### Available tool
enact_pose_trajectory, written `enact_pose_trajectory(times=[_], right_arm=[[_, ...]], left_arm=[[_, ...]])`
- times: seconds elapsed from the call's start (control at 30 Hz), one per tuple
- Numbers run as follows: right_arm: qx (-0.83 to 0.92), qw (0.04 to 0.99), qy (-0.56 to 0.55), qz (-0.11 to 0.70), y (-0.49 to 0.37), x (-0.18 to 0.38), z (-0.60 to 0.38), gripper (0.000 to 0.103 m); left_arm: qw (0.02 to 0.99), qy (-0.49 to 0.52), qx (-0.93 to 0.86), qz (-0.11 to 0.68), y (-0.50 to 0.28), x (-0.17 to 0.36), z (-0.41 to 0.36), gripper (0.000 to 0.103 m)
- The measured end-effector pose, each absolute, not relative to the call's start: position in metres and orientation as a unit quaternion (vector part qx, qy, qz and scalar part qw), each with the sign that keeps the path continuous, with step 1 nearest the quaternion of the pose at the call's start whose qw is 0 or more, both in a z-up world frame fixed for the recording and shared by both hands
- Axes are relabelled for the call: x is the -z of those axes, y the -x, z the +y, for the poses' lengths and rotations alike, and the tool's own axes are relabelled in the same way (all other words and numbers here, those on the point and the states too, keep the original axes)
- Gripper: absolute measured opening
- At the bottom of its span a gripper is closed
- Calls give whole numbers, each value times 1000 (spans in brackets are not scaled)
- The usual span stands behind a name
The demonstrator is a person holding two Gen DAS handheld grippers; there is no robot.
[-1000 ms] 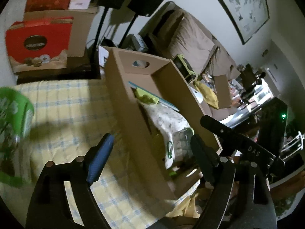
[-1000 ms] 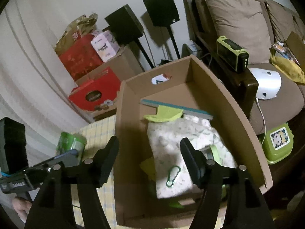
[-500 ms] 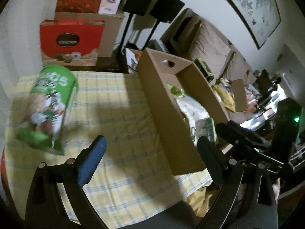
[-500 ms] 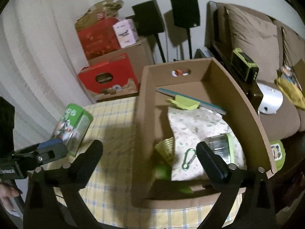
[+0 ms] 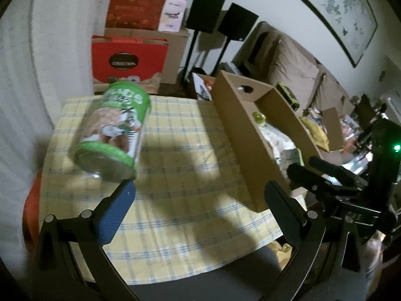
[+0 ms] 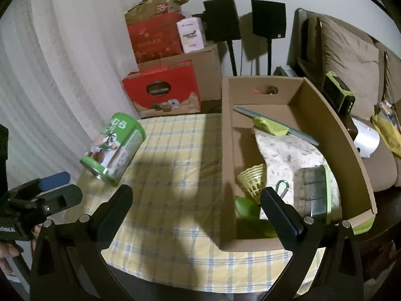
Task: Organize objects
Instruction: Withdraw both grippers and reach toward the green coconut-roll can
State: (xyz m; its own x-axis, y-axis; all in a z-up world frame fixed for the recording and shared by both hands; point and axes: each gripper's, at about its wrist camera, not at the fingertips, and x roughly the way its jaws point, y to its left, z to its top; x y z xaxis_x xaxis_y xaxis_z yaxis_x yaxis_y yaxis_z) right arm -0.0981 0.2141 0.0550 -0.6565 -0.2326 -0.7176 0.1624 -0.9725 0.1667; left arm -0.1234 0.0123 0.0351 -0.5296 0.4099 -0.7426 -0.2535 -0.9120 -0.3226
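A green snack can (image 5: 110, 130) lies on its side on the yellow checked tablecloth (image 5: 180, 175), at the left; the right wrist view shows the can (image 6: 112, 148) too. An open cardboard box (image 6: 226, 155) stands on the right half of the table. It holds a patterned pouch (image 6: 288, 150), a shuttlecock (image 6: 253, 178), a green-lidded container (image 6: 315, 193) and a green squeegee (image 6: 270, 125). My left gripper (image 5: 198, 185) hovers over the cloth just short of the can, its jaws opening with nothing between them. My right gripper (image 6: 195, 192) is open and empty over the box's near left corner.
Red gift boxes (image 6: 163, 92) and brown cartons are stacked behind the table beside two black speakers on stands (image 6: 220, 20). A brown sofa (image 6: 351, 57) with clutter lies right of the box. A white curtain (image 6: 50, 75) hangs at the left. Bare cloth lies between can and box.
Both grippers have drawn back from the box and swung left over the tablecloth. Their jaws have spread wider. The green can has come fully into both views.
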Motion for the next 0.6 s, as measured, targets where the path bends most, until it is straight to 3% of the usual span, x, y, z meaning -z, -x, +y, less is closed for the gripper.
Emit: enact_pose_trajectory(times=[0.6], right_arm=[[907, 121, -404, -10, 99, -52, 168, 102]], left_arm=[[127, 435, -889, -72, 116, -31, -30, 103]])
